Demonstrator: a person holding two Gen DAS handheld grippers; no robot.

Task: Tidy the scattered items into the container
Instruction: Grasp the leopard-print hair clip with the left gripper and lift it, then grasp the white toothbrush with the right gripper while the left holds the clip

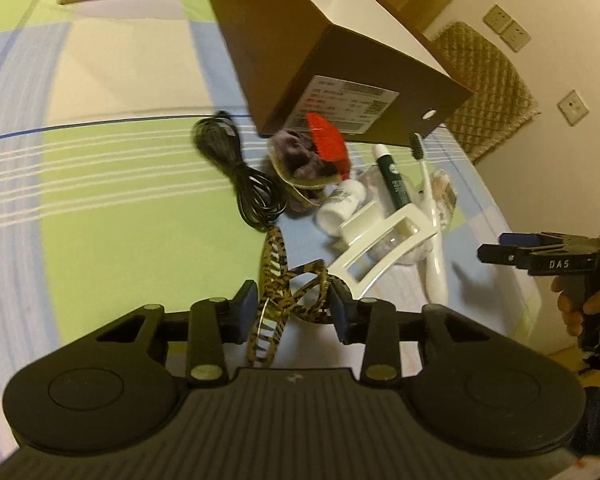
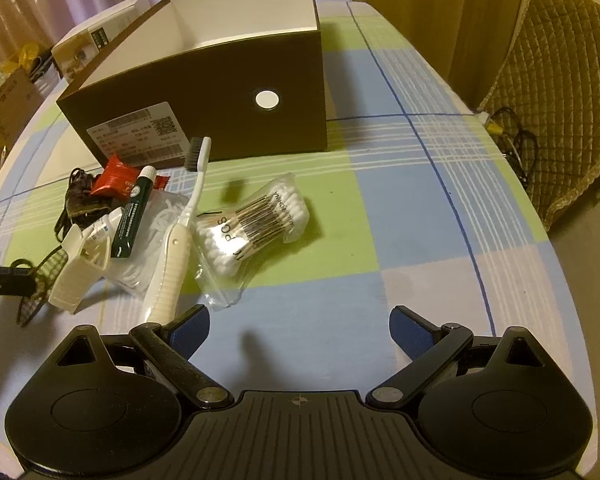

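Observation:
My left gripper (image 1: 294, 304) is shut on a tiger-striped hair clip (image 1: 278, 300), just in front of the pile of items. Beyond it lie a black cable (image 1: 240, 172), a red packet (image 1: 328, 144), a green tube (image 1: 394, 180), a white clip (image 1: 380, 244) and a white toothbrush (image 1: 432, 240). The brown box (image 2: 220, 92) stands open behind the pile, its white inside bare where visible. My right gripper (image 2: 300, 334) hangs open over the cloth, with nothing between its fingers. A bag of cotton swabs (image 2: 256, 220) lies ahead of it, next to the toothbrush (image 2: 180, 232).
The table wears a checked green, blue and white cloth (image 2: 380, 200). A white carton (image 2: 96, 36) stands behind the brown box. A quilted chair (image 2: 560, 80) is off the table's right edge. A hand (image 1: 580, 304) holds the right gripper's handle.

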